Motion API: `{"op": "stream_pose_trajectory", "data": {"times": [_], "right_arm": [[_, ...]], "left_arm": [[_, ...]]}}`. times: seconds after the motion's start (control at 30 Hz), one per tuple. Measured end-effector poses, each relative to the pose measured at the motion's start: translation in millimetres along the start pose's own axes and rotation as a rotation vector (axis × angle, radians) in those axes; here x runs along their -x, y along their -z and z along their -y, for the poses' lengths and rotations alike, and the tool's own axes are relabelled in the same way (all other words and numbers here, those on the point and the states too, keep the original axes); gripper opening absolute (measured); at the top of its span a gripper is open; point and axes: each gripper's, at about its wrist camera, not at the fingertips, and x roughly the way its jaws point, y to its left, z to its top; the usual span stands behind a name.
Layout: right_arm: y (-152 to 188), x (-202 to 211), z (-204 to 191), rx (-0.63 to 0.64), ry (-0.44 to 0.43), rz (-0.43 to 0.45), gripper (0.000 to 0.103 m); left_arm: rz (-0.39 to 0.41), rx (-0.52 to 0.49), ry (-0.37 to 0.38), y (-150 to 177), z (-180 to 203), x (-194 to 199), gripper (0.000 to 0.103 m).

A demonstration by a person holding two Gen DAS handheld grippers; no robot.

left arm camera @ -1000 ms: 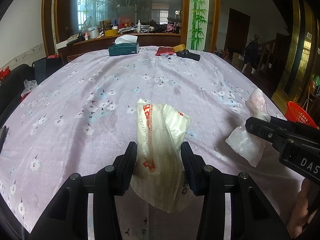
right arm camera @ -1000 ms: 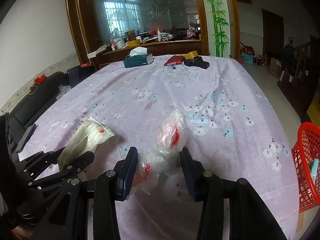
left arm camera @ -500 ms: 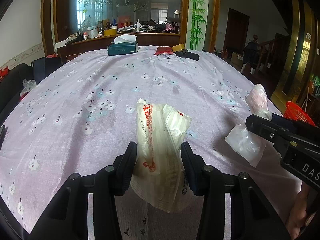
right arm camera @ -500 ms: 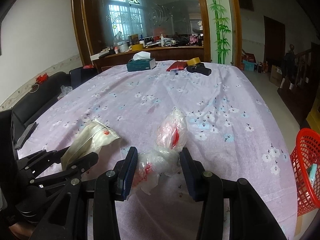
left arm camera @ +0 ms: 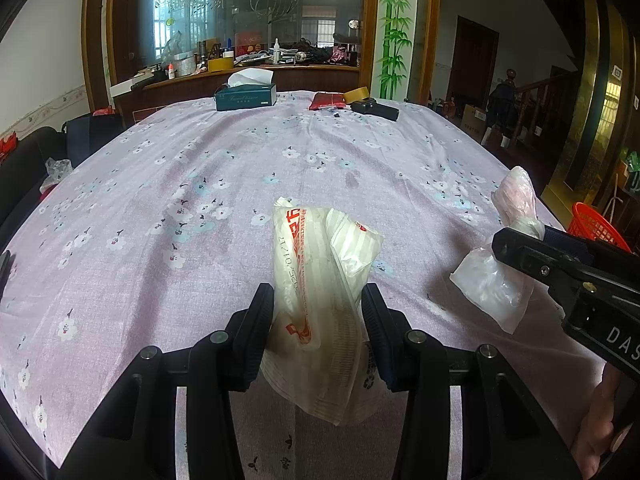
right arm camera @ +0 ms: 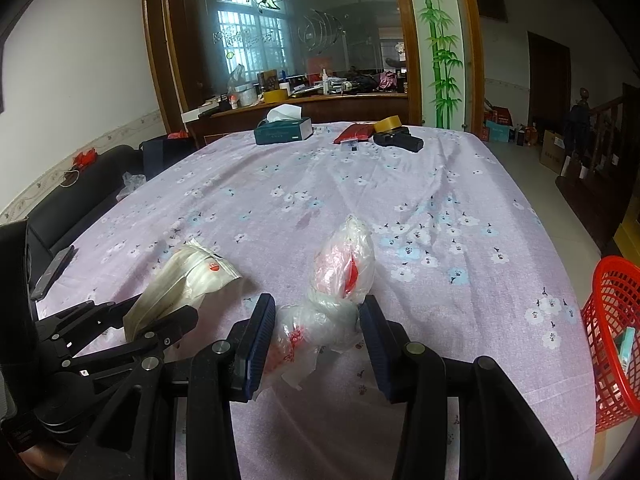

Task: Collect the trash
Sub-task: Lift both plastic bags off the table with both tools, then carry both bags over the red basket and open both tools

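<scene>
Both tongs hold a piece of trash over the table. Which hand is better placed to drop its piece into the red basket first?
Right, probably. The red basket stands beside the table's edge on that side, close to the right tongs, which grip the clear crumpled bag. The left tongs, holding the white printed bag, would have to cross past them.

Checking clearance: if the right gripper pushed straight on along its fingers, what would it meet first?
The right gripper already has the knotted clear bag between its fingers. Beyond that, only bare flowered tablecloth lies ahead; since it points downward, it would probably meet the cloth just past the bag, though depth is uncertain.
</scene>
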Motion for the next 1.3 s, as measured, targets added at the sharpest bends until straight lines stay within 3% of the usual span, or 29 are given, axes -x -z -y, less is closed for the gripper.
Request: {"op": "stream_pose_trajectory", "data": {"times": [0.37,0.47,0.77,1.07,1.3], "right_arm": [[0,0,6,-0.033,0.013,-0.017,0.048],[0,7,18,-0.066,0.009,-0.029,0.048],[-5,74,93,-0.189,0.072,0.048,0.048],[16,144,171,-0.309,0.21,0.128,0.048],[30,175,223,-0.413,0.281,0.156,0.049]], "left_arm": [[0.005,-0.007,-0.006,0,1,1,0.044],[-0.013,-0.008,0.049,-5,10,3,0.044],[0.003,-0.094,0.207,-34,78,22,0.044],[0.008,-0.223,0.352,-53,170,34,0.044],[-0.024,-0.297,0.48,-64,237,37,0.044]]}}
